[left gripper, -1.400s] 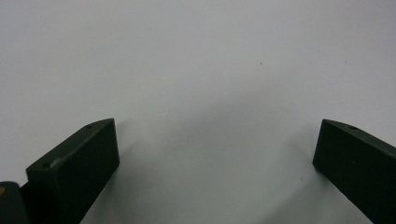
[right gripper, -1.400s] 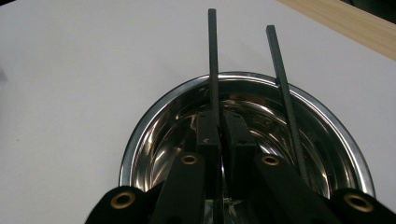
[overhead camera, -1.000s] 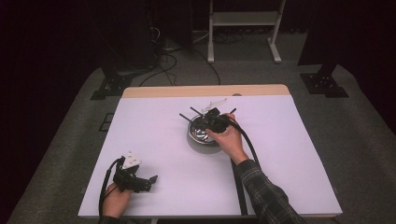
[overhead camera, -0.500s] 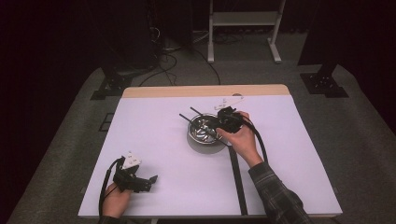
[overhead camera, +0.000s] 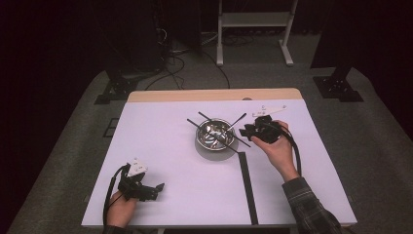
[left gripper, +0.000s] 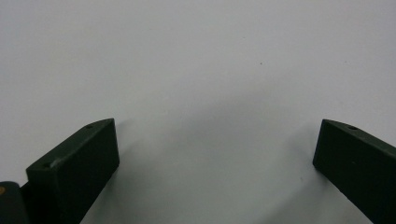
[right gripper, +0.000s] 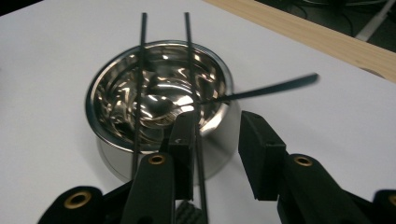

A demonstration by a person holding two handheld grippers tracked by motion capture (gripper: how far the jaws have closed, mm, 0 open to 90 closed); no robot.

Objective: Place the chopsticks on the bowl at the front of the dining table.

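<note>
A shiny steel bowl (overhead camera: 215, 135) sits near the middle of the white table (overhead camera: 185, 195). Two thin black chopsticks (right gripper: 140, 84) lie flat across the top of the bowl, side by side. A spoon with a dark handle (right gripper: 261, 88) leans in the bowl, its handle sticking out over the rim. The right gripper (overhead camera: 249, 129) is just to the right of the bowl, held in the person's right hand (overhead camera: 275, 146). Its jaws have just been opening and nothing is between them; one chopstick end may touch a jaw, but that is hard to tell. The left gripper (overhead camera: 155, 189) rests well away from the bowl, near the table's front edge, with its jaws spread wide over bare table.
</note>
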